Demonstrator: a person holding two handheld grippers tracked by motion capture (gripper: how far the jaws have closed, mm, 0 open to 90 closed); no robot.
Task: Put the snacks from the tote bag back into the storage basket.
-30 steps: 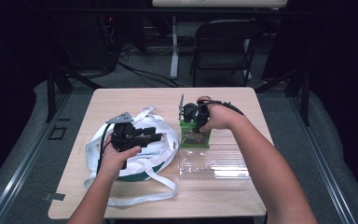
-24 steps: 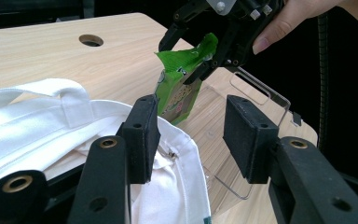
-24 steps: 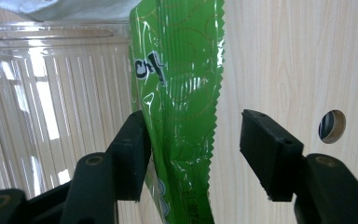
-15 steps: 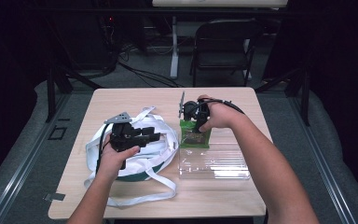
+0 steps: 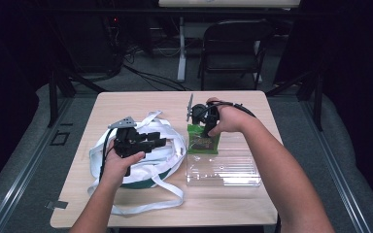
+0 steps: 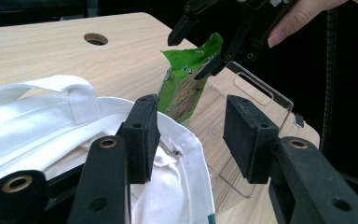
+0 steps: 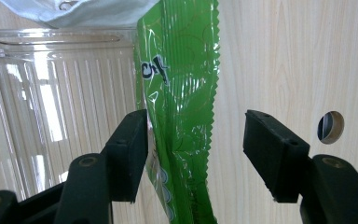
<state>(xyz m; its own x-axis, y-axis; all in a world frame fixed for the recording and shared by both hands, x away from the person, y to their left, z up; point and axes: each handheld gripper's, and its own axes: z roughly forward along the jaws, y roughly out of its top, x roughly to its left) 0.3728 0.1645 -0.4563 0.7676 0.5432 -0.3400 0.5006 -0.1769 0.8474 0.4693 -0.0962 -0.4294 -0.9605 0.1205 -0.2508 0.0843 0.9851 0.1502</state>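
A green snack packet [image 5: 203, 141] stands on edge at the near rim of a clear plastic tray [image 5: 223, 169]. My right gripper [image 5: 201, 127] hangs over the packet's top. Its jaws have just been opening and now stand apart, open, with the packet [image 7: 182, 70] between them, close to one pad and clear of the other. In the left gripper view the right gripper [image 6: 189, 55] straddles the packet's top [image 6: 186, 88]. My left gripper [image 5: 156, 140] rests over a white tote bag [image 5: 141, 160]. It is open [image 6: 190, 105], with the bag's rim [image 6: 186, 158] below the gap beside one pad.
The wooden table [image 5: 126, 104] has a round cable hole [image 7: 330, 127] near the packet. The bag's long straps [image 5: 150, 206] trail toward the table's front edge. A folding chair [image 5: 233, 48] and cables stand behind the table.
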